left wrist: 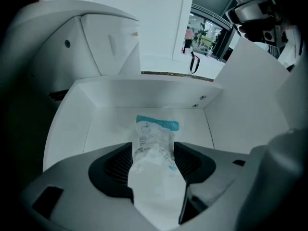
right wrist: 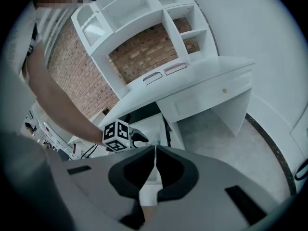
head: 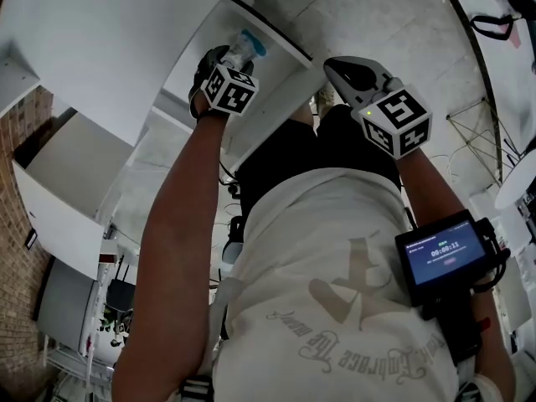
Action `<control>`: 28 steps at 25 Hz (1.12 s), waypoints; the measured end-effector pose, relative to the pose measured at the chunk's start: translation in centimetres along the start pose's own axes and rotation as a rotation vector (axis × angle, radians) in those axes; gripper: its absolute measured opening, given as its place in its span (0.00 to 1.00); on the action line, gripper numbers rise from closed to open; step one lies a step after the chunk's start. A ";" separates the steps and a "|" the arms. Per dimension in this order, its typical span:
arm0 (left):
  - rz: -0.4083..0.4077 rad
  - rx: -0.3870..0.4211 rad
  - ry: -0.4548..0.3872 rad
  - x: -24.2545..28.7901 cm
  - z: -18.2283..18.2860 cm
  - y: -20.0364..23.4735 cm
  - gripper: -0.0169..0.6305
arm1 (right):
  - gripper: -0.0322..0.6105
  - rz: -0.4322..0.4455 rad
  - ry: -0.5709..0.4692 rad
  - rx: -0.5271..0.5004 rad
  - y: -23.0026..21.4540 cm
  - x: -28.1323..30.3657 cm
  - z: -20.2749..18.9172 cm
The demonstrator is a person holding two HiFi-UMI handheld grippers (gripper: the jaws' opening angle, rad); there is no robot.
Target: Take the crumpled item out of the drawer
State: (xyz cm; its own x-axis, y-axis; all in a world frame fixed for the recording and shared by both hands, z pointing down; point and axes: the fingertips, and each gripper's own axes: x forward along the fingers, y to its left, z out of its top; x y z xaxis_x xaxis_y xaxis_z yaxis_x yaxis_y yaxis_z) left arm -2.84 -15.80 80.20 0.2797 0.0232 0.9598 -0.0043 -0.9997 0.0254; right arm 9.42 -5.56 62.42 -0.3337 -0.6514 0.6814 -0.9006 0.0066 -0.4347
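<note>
Inside the drawer [left wrist: 144, 95], the packet [left wrist: 156, 129] is straddled lengthwise by the spread left hand-held gripper [left wrist: 153, 153]; the right hand-held gripper [right wrist: 154, 153] is pressed together, farther off.

The bag [left wrist: 154, 143] is clear plastic with a teal band and fine dark print. The drawer [left wrist: 144, 97] is white. The left tool [left wrist: 154, 160] and right tool [right wrist: 155, 163] are grey with black ribbed pads [left wrist: 118, 165], and each cube [head: 230, 90] carries black-and-white square markers. The desk [right wrist: 192, 78] is white and the wall [right wrist: 144, 52] is red-brown brick.
</note>
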 end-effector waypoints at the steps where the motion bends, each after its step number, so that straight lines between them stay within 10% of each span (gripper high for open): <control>1: -0.005 0.001 0.007 0.3 -0.1 0.0 0.45 | 0.09 -0.006 -0.001 0.008 -0.2 -0.2 -0.2; 28: -0.038 -0.218 0.057 0.1 -2.7 -1.0 0.33 | 0.09 -0.007 0.009 -0.034 0.0 -0.5 -1.0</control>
State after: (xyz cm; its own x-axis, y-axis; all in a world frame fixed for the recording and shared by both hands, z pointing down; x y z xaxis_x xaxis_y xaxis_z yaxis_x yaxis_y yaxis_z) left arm -5.37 -14.75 81.05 0.2286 0.0672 0.9712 -0.2038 -0.9722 0.1153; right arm 9.32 -4.44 62.67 -0.3299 -0.6448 0.6895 -0.9116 0.0278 -0.4101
